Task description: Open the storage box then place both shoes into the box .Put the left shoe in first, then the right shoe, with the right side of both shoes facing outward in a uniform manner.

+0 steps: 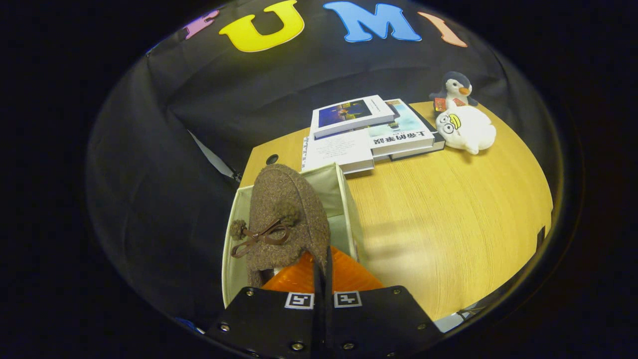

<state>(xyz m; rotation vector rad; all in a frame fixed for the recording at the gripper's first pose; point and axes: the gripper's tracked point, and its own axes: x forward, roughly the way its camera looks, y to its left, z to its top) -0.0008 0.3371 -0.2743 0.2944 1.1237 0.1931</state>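
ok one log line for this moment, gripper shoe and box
gripper: jaws shut on brown shoe | shoe: toe pointing away, over open storage box | box: on table, in front of books

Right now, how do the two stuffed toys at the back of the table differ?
The penguin toy sits upright, while the white plush toy lies low on the table. The penguin toy is dark grey with a white front; the white plush toy is nearly all white. The penguin toy looks smaller and stands behind the white plush toy. Both sit beside the stacked books, far beyond the gripper, whose jaws pinch the brown shoe.
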